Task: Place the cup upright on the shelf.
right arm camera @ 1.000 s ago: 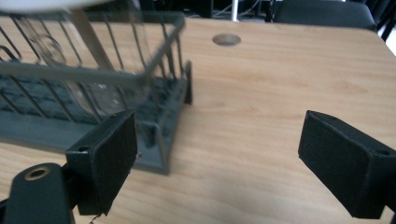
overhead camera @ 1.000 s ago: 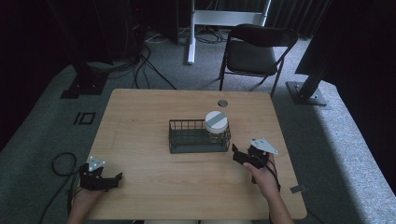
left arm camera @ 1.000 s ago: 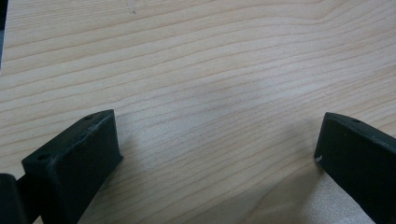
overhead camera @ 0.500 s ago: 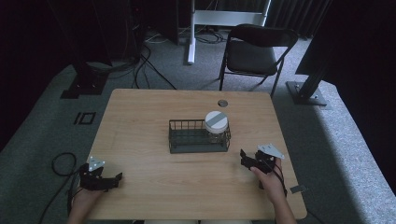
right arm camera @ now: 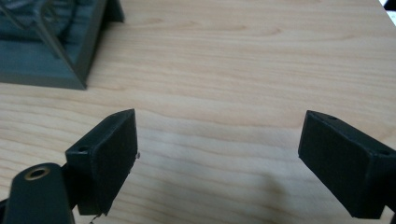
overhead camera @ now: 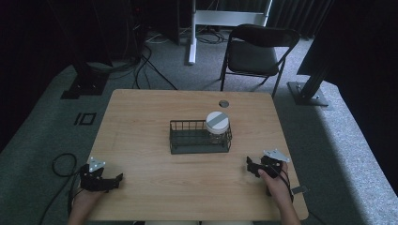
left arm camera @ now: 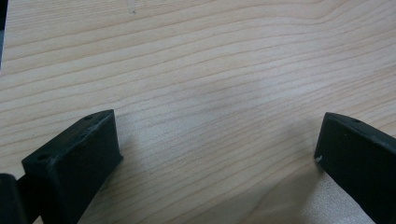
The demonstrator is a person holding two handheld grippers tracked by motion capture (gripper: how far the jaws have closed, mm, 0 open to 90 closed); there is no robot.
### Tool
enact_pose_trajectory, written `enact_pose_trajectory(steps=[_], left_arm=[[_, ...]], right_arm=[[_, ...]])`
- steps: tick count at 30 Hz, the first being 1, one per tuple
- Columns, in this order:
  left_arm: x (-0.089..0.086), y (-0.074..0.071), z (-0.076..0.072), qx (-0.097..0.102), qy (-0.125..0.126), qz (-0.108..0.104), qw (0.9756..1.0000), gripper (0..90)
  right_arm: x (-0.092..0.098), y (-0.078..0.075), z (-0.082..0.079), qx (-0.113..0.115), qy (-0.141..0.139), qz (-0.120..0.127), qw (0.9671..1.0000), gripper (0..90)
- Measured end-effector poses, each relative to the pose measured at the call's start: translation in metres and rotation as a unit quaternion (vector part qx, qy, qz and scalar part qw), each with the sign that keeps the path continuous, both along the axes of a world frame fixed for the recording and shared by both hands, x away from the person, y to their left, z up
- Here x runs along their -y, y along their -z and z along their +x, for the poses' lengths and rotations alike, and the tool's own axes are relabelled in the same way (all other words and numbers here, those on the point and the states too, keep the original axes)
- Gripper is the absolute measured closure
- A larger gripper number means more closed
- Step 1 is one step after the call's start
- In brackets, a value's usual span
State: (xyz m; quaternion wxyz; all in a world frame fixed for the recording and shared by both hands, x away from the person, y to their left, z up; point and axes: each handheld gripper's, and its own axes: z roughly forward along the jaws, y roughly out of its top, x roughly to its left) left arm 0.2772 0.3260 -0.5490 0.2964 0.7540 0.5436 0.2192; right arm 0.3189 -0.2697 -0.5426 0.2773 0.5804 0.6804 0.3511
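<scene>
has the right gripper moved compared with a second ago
Yes. The right gripper has drawn back from the wire basket toward the person's edge of the table, jaws open and empty. The jar sits in the basket.

Black grippers (overhead camera: 116,180) – grey three-cornered plates (overhead camera: 275,155) – trailing black cables (overhead camera: 58,164).

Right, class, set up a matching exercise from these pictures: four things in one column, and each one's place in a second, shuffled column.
Things:
1. jar
2. wire basket
3. left gripper
4. chair

Places:
A. on the floor beyond the table
B. middle of the table
C. near the table's front left corner
D. in the basket's right end

Pairs: 1-D, 2-B, 3-C, 4-A
</scene>
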Motion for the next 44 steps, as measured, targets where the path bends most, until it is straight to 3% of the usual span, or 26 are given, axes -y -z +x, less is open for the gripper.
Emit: enact_pose_trajectory(steps=[8,14,21,44], left_arm=[[0.000,0.000,0.000,0.000,0.000,0.000,1.0000,0.1],[0.000,0.000,0.000,0.000,0.000,0.000,1.0000,0.2],[0.000,0.000,0.000,0.000,0.000,0.000,1.0000,0.1],[0.000,0.000,0.000,0.001,0.000,0.000,1.0000,0.2]], right_arm=[[0.010,0.006,-0.002,-0.025,0.020,-0.003,0.9995,11.3],[0.014,0.008,-0.003,-0.039,0.032,-0.020,0.9985,11.3],[0.019,0.009,-0.003,-0.058,0.047,-0.016,0.9971,11.3],[0.020,0.009,-0.003,-0.059,0.047,-0.014,0.9971,10.8]])
